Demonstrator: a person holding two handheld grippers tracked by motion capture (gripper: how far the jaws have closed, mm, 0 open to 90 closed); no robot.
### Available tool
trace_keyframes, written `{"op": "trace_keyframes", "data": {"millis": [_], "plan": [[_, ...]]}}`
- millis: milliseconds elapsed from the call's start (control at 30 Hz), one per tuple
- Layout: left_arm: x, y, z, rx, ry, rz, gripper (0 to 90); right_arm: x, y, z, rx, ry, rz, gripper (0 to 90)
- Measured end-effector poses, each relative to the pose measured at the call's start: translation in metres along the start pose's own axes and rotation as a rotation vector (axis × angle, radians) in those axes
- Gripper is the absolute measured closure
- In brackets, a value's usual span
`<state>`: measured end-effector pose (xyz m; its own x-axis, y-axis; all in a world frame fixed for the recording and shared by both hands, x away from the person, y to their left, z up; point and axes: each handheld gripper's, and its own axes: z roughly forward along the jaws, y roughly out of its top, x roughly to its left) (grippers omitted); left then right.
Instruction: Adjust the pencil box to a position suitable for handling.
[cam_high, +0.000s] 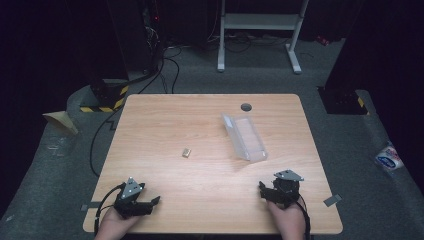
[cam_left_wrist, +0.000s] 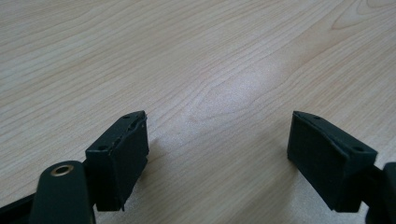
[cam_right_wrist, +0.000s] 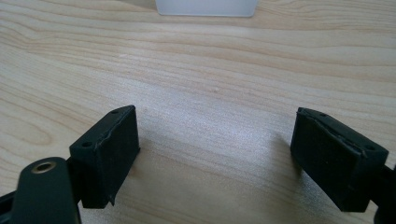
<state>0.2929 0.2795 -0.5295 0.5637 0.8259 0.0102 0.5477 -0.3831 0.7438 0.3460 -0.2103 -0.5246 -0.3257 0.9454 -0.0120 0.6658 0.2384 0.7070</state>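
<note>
Two things lie mid-table, a small brass-coloured block (cam_high: 186, 152) left and a clear plastic box (cam_high: 244, 137) right, judged light, rigid, slippery, best gripped across the box's long walls; left gripper (cam_high: 150, 202) and right gripper (cam_high: 262, 189) rest near, jaws spread, empty.

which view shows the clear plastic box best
The high view: the clear plastic box shows whole there, lying on the wooden table right of centre. The right gripper view catches just its frosted near end at the top edge. The left gripper view looks along bare tabletop.
</note>
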Motion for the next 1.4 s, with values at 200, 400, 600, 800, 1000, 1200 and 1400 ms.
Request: {"op": "trace_keyframes", "data": {"millis": [200,400,600,800,1000,1200,1400], "plan": [[0.0012,0.0012,0.0012,-0.001,0.004,0.008,20.4,0.0002,-0.0013,-0.0009,-0.004,0.002,-0.005,15.0],[0.0017,0.0014,0.0011,0.0,0.007,0.015,20.4,0.0002,-0.0015,-0.0013,-0.002,0.001,-0.006,15.0],[0.0008,0.0009,0.001,0.001,-0.001,0.002,20.5,0.0002,-0.0015,-0.0013,-0.002,0.001,-0.006,15.0],[0.0009,0.0009,0.0009,0.001,-0.003,0.002,20.6,0.0001,-0.0014,-0.0012,-0.002,0.002,-0.006,15.1],[0.0012,0.0009,0.0008,0.002,-0.006,0.003,20.6,0.0001,-0.0014,-0.0011,-0.005,0.004,-0.008,15.9],[0.0019,0.001,0.0007,0.002,-0.006,0.01,20.7,-0.0006,-0.0019,-0.0022,-0.014,0.003,-0.01,20.8],[0.0015,0.0009,0.0009,0.0,-0.01,0.003,20.7,0.0008,-0.0024,-0.0042,-0.022,0.018,-0.03,29.2]]}}
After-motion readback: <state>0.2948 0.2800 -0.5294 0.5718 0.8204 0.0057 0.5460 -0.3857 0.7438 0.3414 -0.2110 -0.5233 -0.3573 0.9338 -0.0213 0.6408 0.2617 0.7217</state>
